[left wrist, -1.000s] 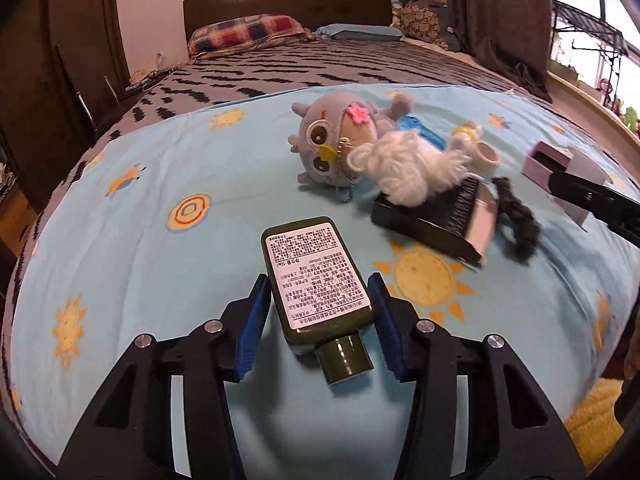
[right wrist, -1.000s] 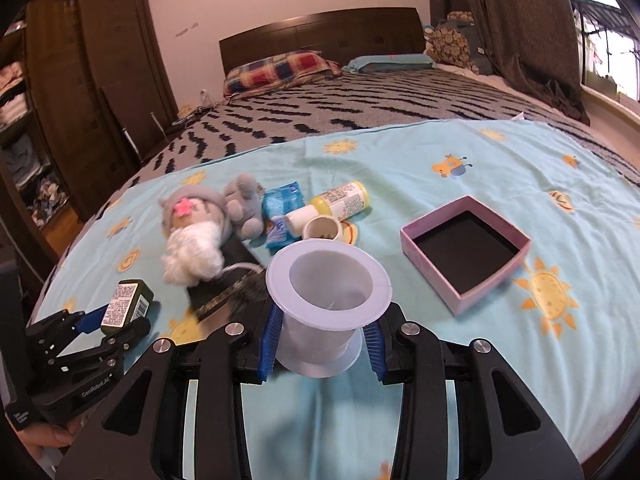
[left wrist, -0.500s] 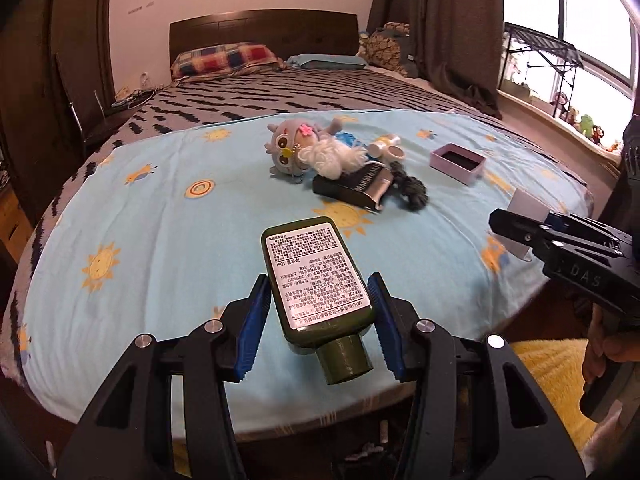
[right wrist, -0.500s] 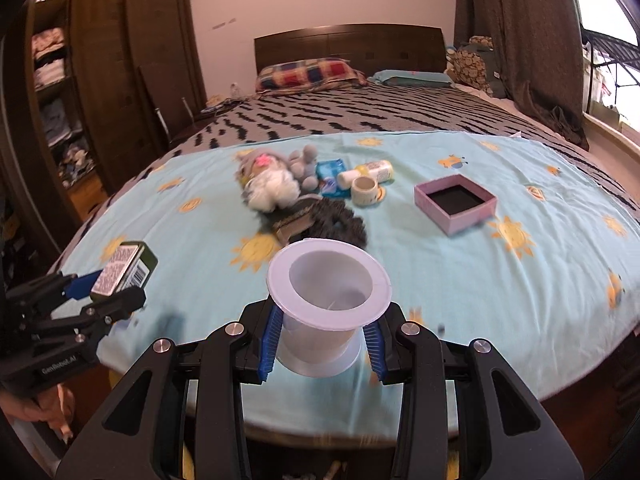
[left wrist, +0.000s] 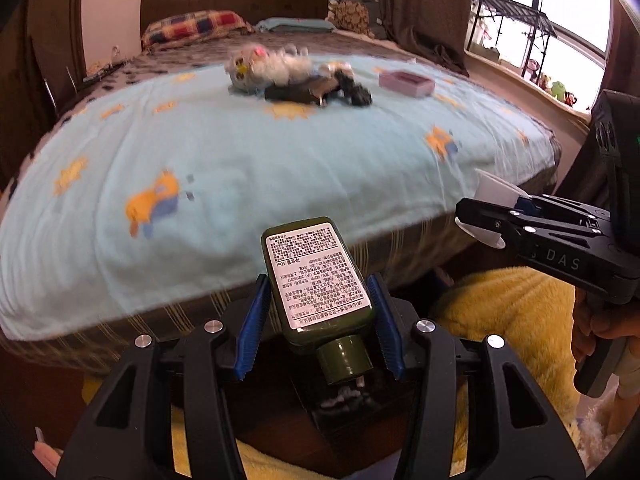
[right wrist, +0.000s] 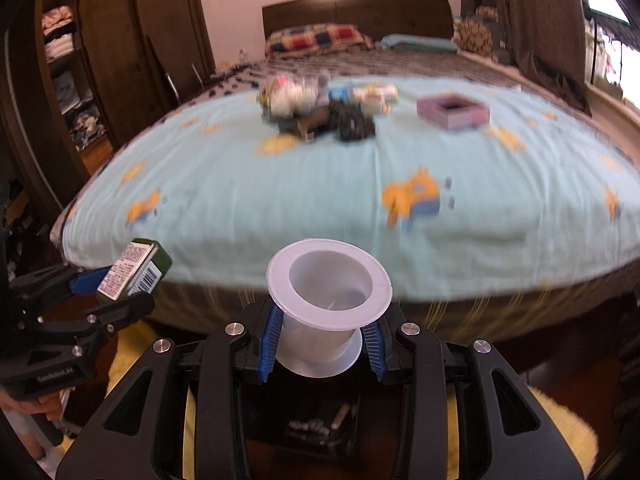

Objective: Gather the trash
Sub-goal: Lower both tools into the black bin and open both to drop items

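- Trash run, mid-carry: both grippers are loaded and hanging off the foot of the bed (left wrist: pixel 248 168), out over the floor.
- Left gripper (left wrist: pixel 320 322) has its jaws clamped on a dark green bottle (left wrist: pixel 318 276), blue pads pressing both sides. Long axis runs straight along the fingers, cap toward the camera, label up.
- Right gripper (right wrist: pixel 322 344) has its jaws closed on a white plastic cup (right wrist: pixel 328 300), squeezing the body under the flared rim, mouth facing up.
- What matters for the drop: there's a dark bin-like opening (right wrist: pixel 320 426) at bottom centre of both views, right under the jaws, with bits of stuff in it. I'd guess that's where it all goes, but it's dim.
- Cup looks about centred over that opening; the bottle sits slightly left of it. Neither hand is clearly nearer.
- More clutter sits at upper centre of the bed: a plush toy (left wrist: pixel 256 66) and a pink box (left wrist: pixel 406 82).
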{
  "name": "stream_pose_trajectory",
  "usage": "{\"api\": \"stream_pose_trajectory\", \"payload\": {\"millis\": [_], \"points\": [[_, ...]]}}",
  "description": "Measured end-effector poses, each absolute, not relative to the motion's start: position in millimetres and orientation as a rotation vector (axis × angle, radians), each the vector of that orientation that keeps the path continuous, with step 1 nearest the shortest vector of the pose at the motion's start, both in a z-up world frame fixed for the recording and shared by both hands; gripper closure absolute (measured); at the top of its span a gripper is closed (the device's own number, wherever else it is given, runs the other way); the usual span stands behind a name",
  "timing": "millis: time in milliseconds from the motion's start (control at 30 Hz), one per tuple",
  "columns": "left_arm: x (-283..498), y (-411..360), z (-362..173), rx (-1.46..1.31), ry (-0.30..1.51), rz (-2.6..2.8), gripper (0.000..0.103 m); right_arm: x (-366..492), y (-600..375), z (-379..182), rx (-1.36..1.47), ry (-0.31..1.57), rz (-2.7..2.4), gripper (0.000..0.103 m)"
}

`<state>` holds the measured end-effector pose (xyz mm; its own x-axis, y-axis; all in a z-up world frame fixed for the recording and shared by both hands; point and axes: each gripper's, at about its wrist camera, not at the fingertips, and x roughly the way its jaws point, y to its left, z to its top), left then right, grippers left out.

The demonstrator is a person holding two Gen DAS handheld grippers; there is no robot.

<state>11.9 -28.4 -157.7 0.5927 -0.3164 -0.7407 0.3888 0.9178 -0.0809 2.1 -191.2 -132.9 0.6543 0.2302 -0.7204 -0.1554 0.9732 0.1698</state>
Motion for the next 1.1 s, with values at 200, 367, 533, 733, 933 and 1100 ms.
{"api": "stream_pose_trajectory", "payload": {"millis": [200, 367, 533, 733, 933, 1100], "points": [[10.4, -30.4, -207.2, 0.057, 0.961, -0.443, 0.056, -1.7, -185.3, -177.5, 0.107, 0.937, 0.216, 0.066], [20.7, -37.3, -252.0, 0.049, 1.054, -0.459, 0.056, 1.8, -175.9, -214.6, 0.1, 1.03, 0.225, 0.066], [25.6, -45.6, -280.6, 0.054, 1.125, -0.478, 0.056, 6.8, -169.2, -243.0, 0.117, 1.105, 0.23, 0.065], [27.8, -51.8, -295.0, 0.073, 1.17, -0.463, 0.055, 8.2, -167.3, -261.5, 0.159, 1.161, 0.244, 0.062], [27.9, -45.1, -289.2, 0.075, 1.148, -0.437, 0.041, 11.7, -176.9, -252.7, 0.174, 1.132, 0.215, 0.048], [27.3, -38.8, -273.3, 0.079, 1.106, -0.414, 0.038, 12.6, -188.4, -228.6, 0.183, 1.068, 0.194, 0.043]]}}
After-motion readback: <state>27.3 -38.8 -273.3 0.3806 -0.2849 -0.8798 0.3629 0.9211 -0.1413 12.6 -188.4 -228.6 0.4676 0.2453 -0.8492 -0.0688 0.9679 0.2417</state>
